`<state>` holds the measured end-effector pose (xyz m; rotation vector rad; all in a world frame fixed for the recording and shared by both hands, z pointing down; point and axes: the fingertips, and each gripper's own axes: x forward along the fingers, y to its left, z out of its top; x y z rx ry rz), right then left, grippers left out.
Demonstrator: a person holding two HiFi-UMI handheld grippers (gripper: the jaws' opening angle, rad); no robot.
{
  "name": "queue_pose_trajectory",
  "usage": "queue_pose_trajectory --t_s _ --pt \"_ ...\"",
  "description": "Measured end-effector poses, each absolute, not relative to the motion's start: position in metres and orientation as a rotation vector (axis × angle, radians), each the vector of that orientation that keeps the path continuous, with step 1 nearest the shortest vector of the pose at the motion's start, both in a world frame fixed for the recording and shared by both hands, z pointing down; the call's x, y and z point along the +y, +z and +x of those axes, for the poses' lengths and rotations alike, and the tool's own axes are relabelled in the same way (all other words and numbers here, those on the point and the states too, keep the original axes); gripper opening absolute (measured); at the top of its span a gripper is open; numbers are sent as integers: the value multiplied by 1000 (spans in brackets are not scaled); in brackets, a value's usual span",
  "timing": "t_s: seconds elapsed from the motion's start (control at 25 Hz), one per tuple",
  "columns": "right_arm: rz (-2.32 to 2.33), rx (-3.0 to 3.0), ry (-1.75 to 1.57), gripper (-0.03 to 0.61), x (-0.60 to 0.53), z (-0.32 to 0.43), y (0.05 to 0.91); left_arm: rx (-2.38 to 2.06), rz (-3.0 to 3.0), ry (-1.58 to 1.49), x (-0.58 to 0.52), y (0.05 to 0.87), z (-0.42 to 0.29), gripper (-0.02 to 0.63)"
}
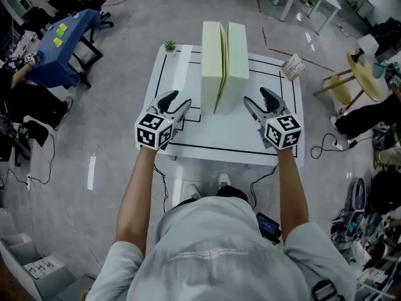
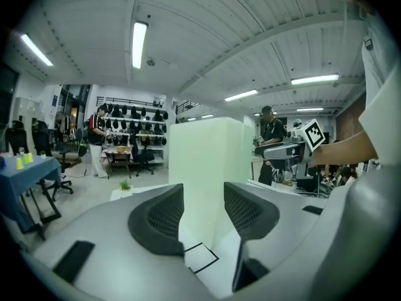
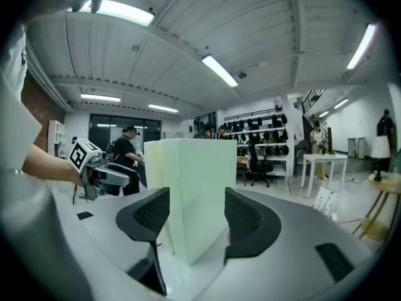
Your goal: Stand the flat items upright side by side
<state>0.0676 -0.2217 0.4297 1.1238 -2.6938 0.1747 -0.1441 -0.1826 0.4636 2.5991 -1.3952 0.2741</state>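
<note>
Left gripper [image 1: 177, 104] jaws are standing apart, gripping nothing; right gripper [image 1: 259, 100] is released and empty too. Both are hovering near the two foam slabs [image 1: 224, 61], not touching. Slabs are standing upright side by side mid-table [image 1: 188, 140]. They are probably light, soft and easily tipped, so pinching gently across a thin near edge looks best.

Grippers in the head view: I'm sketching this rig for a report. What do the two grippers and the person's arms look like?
The left gripper and right gripper match: grey moulded bodies, curved jaws with dark, mesh-textured pads, and a white cube with black square markers on each. No cables show on them. The person wears a light grey short-sleeved T-shirt.
</note>
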Motion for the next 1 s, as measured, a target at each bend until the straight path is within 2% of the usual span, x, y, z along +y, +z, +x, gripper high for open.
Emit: queue_pose_trajectory --t_s 0.08,0.16,0.2,0.32,0.4,1.0 --pt "1229 -2647 100 240 -213 76 409 -1440 2631 284 -173 445 -153 167" --pt "1313 -2613 28 193 -202 81 386 -1490 2661 281 -165 425 -162 117" --pt "1344 -2599 -10 171 -196 82 376 -1519 2671 270 -162 415 -166 66" --pt "1394 -2554 -122 80 -177 84 352 -1584 2696 207 -151 384 -174 34" --pt "1405 -2536 -174 41 -164 84 340 -1607 2729 179 -143 365 -173 29" --pt "1445 -2560 -291 28 -111 78 281 -1616 2866 200 -105 300 -147 20"
